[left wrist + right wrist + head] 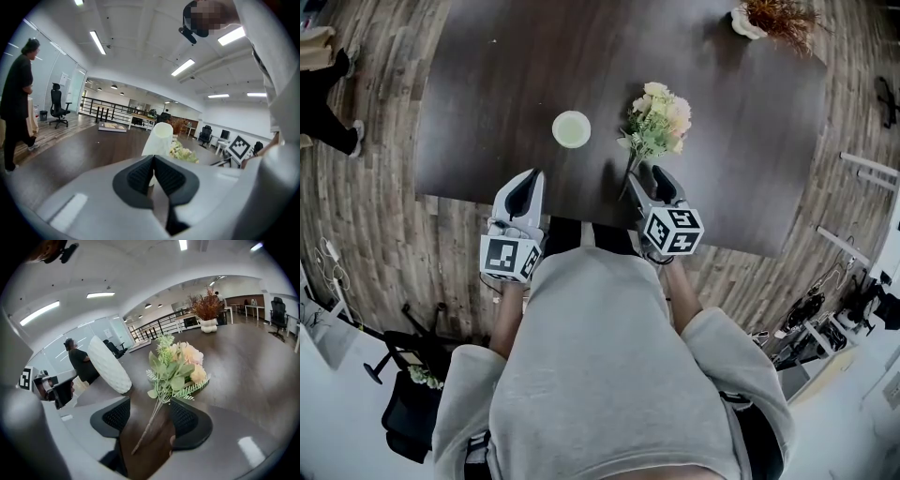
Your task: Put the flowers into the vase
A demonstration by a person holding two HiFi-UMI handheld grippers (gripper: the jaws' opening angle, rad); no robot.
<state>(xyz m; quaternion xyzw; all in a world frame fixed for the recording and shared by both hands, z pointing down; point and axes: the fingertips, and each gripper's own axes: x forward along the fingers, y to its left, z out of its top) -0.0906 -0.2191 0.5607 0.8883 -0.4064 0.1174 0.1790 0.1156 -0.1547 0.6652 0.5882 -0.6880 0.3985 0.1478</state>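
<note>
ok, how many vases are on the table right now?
2. The white vase stands on the table left of the flowers; a second vase, holding dried stems, sits at the table's far right corner. No others visible.

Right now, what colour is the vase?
The tall textured vase is white, clearest in the right gripper view.

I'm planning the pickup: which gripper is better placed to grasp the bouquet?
Right. The right gripper is open, jaws straddling the stem of the bouquet on the table; the left gripper is shut, facing the white vase.
</note>
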